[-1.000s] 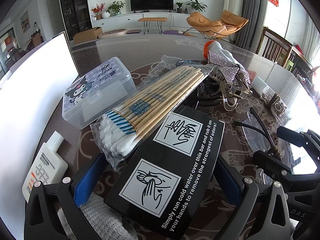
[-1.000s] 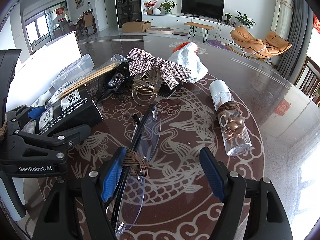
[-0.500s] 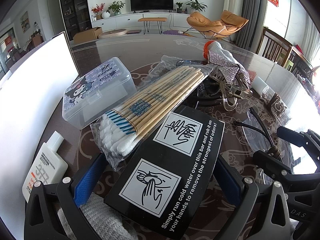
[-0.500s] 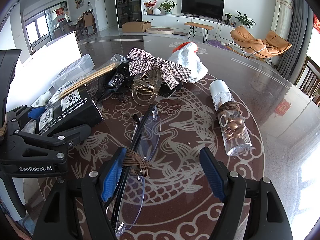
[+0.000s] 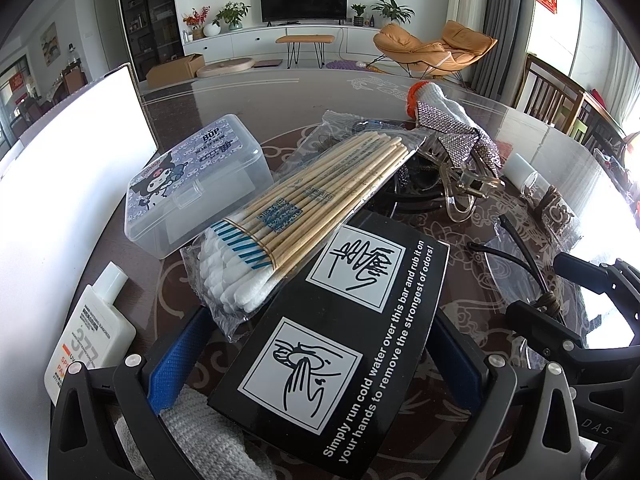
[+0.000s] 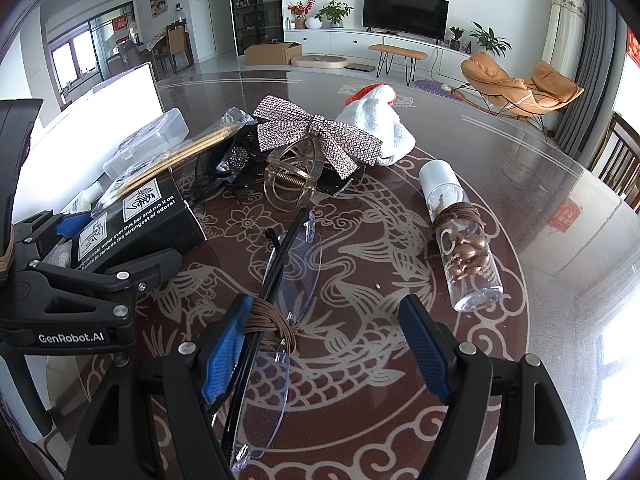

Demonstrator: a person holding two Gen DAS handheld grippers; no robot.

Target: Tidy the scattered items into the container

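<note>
My left gripper [image 5: 316,360] stands open astride a black printed box [image 5: 344,340], with a bag of cotton swabs [image 5: 288,232] lying across the box's far corner. A grey knitted cloth [image 5: 208,432] lies under the left finger. My right gripper [image 6: 324,350] is open over the table, and rimless glasses [image 6: 288,272] wound with a brown hair tie lie against its left finger. The white container [image 5: 60,180] stands at the far left. A capsule bottle [image 6: 460,240] lies to the right.
A clear lidded box [image 5: 192,196] and a sunscreen bottle [image 5: 88,336] lie beside the container. A sparkly bow clip [image 6: 316,140], an amber claw clip [image 6: 292,184] and a white glove [image 6: 376,120] are heaped further back. The glass table [image 6: 520,168] has wooden chairs at its right.
</note>
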